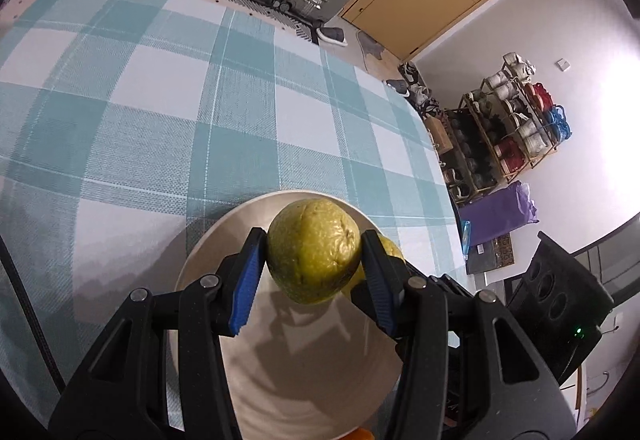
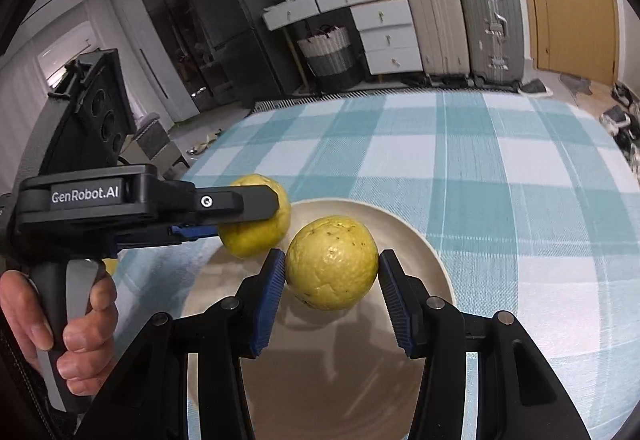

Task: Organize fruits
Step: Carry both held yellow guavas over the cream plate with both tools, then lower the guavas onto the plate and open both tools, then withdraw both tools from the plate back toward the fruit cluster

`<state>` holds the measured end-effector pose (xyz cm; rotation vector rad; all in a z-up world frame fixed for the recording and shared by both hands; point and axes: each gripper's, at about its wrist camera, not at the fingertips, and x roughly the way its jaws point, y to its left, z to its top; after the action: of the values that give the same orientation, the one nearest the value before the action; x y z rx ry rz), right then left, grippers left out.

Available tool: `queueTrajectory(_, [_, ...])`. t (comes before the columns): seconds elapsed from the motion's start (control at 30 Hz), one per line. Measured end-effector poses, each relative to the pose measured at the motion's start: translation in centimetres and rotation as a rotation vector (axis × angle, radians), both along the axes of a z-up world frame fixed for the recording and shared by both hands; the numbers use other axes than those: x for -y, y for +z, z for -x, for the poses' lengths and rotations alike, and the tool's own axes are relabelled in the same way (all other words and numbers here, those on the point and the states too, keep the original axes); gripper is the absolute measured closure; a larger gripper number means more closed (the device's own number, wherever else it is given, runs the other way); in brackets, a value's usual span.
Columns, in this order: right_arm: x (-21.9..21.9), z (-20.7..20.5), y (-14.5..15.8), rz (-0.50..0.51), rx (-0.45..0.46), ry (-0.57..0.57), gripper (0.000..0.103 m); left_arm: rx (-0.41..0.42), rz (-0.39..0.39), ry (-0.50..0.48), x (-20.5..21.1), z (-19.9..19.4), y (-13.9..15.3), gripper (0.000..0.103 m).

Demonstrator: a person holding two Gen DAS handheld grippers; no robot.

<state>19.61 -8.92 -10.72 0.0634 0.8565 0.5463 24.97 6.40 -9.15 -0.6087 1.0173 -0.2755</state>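
Left tongs [image 1: 314,260] clamp a greenish guava [image 1: 314,250]; right tongs [image 2: 332,272] clamp a yellow guava [image 2: 332,262]. Both fruits sit above the beige plate [image 2: 432,260] on the checked tabletop [image 2: 500,179].

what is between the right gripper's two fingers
A yellow-green fruit, clamped between the blue fingers of the right gripper above the plate, seen in the right wrist view.
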Motion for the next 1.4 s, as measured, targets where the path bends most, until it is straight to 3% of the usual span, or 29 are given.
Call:
queueTrajectory(0.4, [-0.1, -1.1, -0.9, 0.033, -0.011, -0.024, 0.054, -0.03, 0.032, 0.034, 0.7, -1.9, -1.6, 0.055])
queueTrajectory(0.47, [0.1, -1.0, -0.7, 0.031, -0.004, -0.027, 0.052, -0.046, -0.007, 0.054, 0.6, -1.8, -1.3, 0.043])
queueTrajectory(0.53, [0.4, -0.9, -0.2, -0.001, -0.014, -0.021, 0.035, -0.036, -0.036, 0.065, 0.6, -1.2, -0.5, 0.043])
queueTrajectory(0.57, [0.7, -0.7, 0.1, -0.008, -0.007, -0.032, 0.033, -0.031, -0.038, 0.066, 0.6, -0.9, -0.2, 0.043])
queueTrajectory(0.77, [2.2, 1.3, 2.4, -0.035, 0.049, -0.069, 0.032, 0.009, -0.092, 0.075, 0.3, 1.6, 2.1, 0.037])
queueTrajectory(0.93, [2.9, 3.5, 4.6, -0.026, 0.126, -0.079, 0.015, 0.038, -0.204, 0.084, 0.4, 4.5, 4.0, 0.037])
queueTrajectory(1.1, [3.4, 5.3, 5.9, -0.037, 0.149, -0.073, 0.015, 0.084, -0.284, 0.099, 0.6, 7.8, 5.6, 0.037])
queueTrajectory(1.23, [4.2, 7.0, 6.6, -0.095, 0.153, -0.059, 0.011, 0.122, -0.349, 0.106, 1.0, 10.6, 6.8, 0.037])
queueTrajectory(1.33, [5.1, 8.1, 7.0, -0.139, 0.161, -0.075, 0.003, 0.136, -0.39, 0.113, 1.4, 12.4, 7.4, 0.037])
queueTrajectory(1.4, [5.5, 8.9, 7.4, -0.156, 0.183, -0.089, 0.002, 0.146, -0.407, 0.115, 1.6, 13.3, 7.7, 0.031])
